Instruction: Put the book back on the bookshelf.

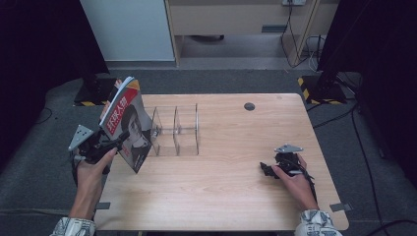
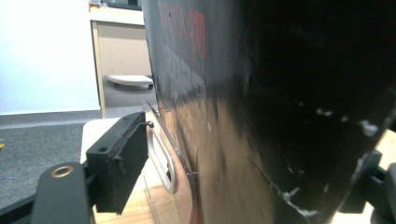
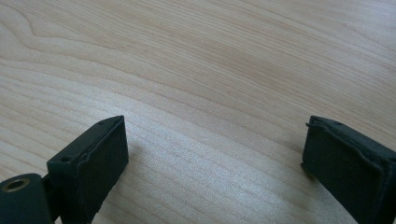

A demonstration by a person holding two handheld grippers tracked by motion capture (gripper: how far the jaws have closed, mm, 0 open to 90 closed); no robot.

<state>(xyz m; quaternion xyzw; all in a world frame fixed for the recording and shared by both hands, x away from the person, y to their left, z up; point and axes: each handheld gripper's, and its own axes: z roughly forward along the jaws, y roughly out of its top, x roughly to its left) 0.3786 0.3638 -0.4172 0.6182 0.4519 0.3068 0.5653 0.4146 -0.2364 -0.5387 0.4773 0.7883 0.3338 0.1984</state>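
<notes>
Magazine leaning at the left end of the clear rack, the left gripper's jaws around it.

Nearest the person, the right gripper (image 1: 268, 170) rested on the table (image 1: 221, 196) well to the right of the rack (image 1: 176, 130), jaws wide apart and empty. The left gripper (image 1: 115, 143) sat just left of the rack, jaws standing wide with the magazine (image 1: 127, 125) between them; one pad stood clear of the cover, so it looked released. The magazine's long axis ran tilted upward, leaning left off the rack's end wall.
</notes>
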